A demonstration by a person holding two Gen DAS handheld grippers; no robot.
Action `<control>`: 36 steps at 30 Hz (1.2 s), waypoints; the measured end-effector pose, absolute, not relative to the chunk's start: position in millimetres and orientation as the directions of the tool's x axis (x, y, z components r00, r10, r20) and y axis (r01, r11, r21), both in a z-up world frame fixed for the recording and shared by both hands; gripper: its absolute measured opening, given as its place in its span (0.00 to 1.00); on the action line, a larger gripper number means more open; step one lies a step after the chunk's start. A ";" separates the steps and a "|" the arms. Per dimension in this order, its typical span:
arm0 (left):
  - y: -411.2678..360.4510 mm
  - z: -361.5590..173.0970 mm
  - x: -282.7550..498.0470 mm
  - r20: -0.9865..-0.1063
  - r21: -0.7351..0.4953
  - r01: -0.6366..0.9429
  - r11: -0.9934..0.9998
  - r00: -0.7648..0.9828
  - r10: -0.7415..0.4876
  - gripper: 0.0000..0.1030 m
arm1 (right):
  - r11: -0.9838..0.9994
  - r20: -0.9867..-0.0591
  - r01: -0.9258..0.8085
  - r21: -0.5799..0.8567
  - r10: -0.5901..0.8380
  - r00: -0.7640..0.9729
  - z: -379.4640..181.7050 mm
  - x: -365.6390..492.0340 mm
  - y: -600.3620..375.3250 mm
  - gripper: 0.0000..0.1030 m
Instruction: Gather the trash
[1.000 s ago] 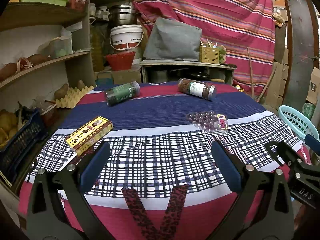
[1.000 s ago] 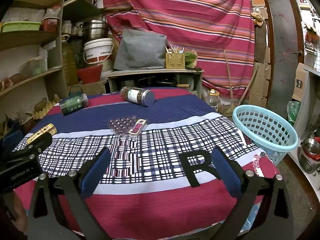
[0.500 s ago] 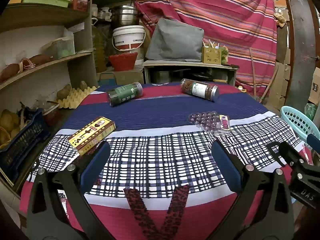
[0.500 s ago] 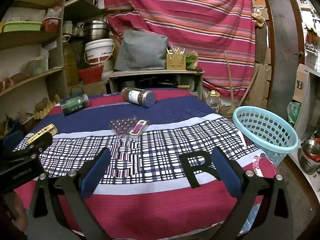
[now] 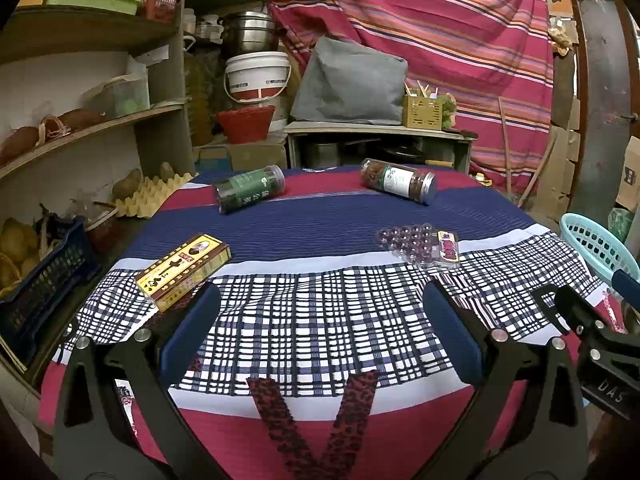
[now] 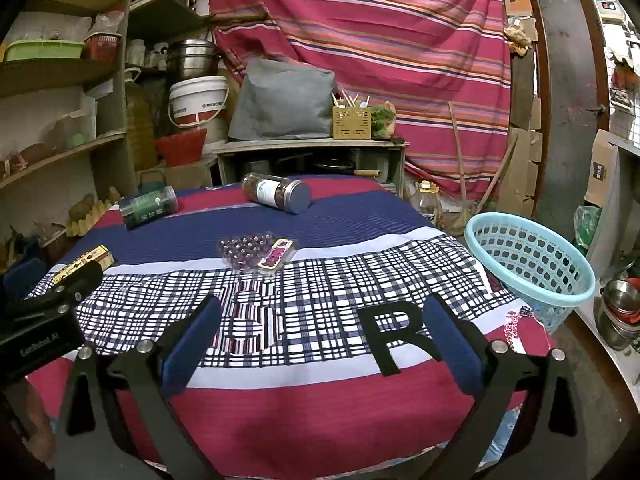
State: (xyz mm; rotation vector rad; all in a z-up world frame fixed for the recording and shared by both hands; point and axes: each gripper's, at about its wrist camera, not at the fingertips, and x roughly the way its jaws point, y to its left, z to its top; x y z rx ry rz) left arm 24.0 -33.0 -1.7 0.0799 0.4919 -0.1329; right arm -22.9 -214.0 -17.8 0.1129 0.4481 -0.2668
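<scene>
On the cloth-covered table lie a yellow box (image 5: 184, 270) at the left, a green-label jar (image 5: 249, 189) on its side, a brown jar (image 5: 398, 181) on its side, and a clear blister tray (image 5: 418, 243). They also show in the right wrist view: box (image 6: 86, 262), green jar (image 6: 148, 207), brown jar (image 6: 277, 193), tray (image 6: 257, 251). A light blue basket (image 6: 528, 264) stands off the table's right edge. My left gripper (image 5: 320, 324) and right gripper (image 6: 320, 324) are open and empty over the near edge.
Shelves (image 5: 80, 128) with produce and a dark blue crate (image 5: 44, 280) stand at the left. A low cabinet (image 5: 376, 140) with a grey bag and a striped curtain (image 5: 440, 40) stand behind the table. Metal bowls (image 6: 618, 312) sit at the far right.
Both grippers have drifted slightly; the view shifts a little. Nothing on the table has moved and both grippers stay open.
</scene>
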 end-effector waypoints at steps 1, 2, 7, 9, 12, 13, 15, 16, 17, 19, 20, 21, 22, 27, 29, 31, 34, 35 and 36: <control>-32.9 -1.7 23.9 -0.475 0.044 0.146 0.988 0.873 -0.108 0.95 | 0.959 -0.442 0.280 0.049 -0.230 0.867 -17.8 -22.9 -213.8 0.95; -33.1 -1.6 23.7 -0.476 0.043 0.145 0.988 0.873 -0.107 0.95 | 0.959 -0.442 0.280 0.049 -0.231 0.867 -17.8 -23.0 -213.8 0.95; -33.2 -1.6 23.5 -0.475 0.041 0.144 0.989 0.873 -0.107 0.95 | 0.959 -0.440 0.279 0.048 -0.230 0.868 -18.1 -22.5 -214.2 0.95; -33.0 -1.5 23.4 -0.474 0.039 0.143 0.989 0.874 -0.108 0.95 | 0.959 -0.440 0.279 0.048 -0.230 0.868 -18.3 -22.5 -214.4 0.95; -33.2 -1.8 23.4 -0.476 0.042 0.144 0.989 0.873 -0.107 0.95 | 0.959 -0.438 0.279 0.046 -0.232 0.868 -18.3 -22.4 -214.3 0.95; -33.1 -1.7 23.4 -0.475 0.041 0.145 0.989 0.873 -0.108 0.95 | 0.959 -0.436 0.280 0.045 -0.233 0.869 -18.2 -22.1 -214.3 0.95; -34.2 -1.4 22.9 -0.473 0.041 0.145 0.989 0.874 -0.108 0.95 | 0.959 -0.435 0.279 0.043 -0.233 0.870 -18.8 -21.4 -215.6 0.95; -35.5 -1.0 22.7 -0.473 0.041 0.145 0.989 0.874 -0.109 0.95 | 0.960 -0.435 0.279 0.040 -0.234 0.869 -19.3 -20.7 -216.3 0.95; -36.6 -0.7 22.8 -0.473 0.040 0.145 0.989 0.874 -0.109 0.95 | 0.960 -0.436 0.279 0.038 -0.235 0.869 -19.6 -20.1 -217.0 0.95; -36.1 -0.6 22.5 -0.473 0.040 0.144 0.989 0.874 -0.109 0.95 | 0.960 -0.435 0.278 0.038 -0.234 0.869 -19.4 -20.0 -217.5 0.95; -36.1 -0.6 22.5 -0.472 0.040 0.144 0.989 0.875 -0.109 0.95 | 0.960 -0.434 0.278 0.039 -0.234 0.870 -19.1 -20.1 -216.9 0.95; -35.7 -0.7 22.6 -0.473 0.040 0.144 0.989 0.875 -0.108 0.95 | 0.960 -0.434 0.278 0.039 -0.235 0.870 -19.1 -20.0 -216.7 0.95; -35.7 -0.8 22.8 -0.473 0.039 0.143 0.989 0.874 -0.108 0.95 | 0.960 -0.434 0.277 0.039 -0.233 0.870 -19.6 -19.0 -217.5 0.95; -34.7 -1.1 23.0 -0.473 0.040 0.145 0.989 0.874 -0.109 0.95 | 0.961 -0.434 0.275 0.039 -0.232 0.871 -20.8 -17.8 -220.4 0.95; -35.4 -1.0 22.8 -0.473 0.041 0.145 0.989 0.875 -0.108 0.95 | 0.960 -0.435 0.276 0.039 -0.232 0.870 -20.7 -18.0 -219.9 0.95; -34.9 -1.0 22.9 -0.472 0.041 0.145 0.989 0.875 -0.109 0.95 | 0.961 -0.435 0.275 0.039 -0.232 0.870 -21.2 -18.1 -220.4 0.95; -34.8 -1.1 23.0 -0.473 0.040 0.144 0.989 0.875 -0.108 0.95 | 0.961 -0.435 0.274 0.038 -0.231 0.870 -20.9 -18.5 -220.0 0.95; -34.3 -1.2 23.1 -0.473 0.039 0.145 0.989 0.874 -0.109 0.95 | 0.961 -0.435 0.274 0.038 -0.231 0.870 -20.7 -18.8 -219.7 0.95; -34.4 -1.2 23.1 -0.473 0.039 0.145 0.989 0.874 -0.109 0.95 | 0.961 -0.434 0.274 0.038 -0.231 0.871 -20.7 -18.9 -219.6 0.95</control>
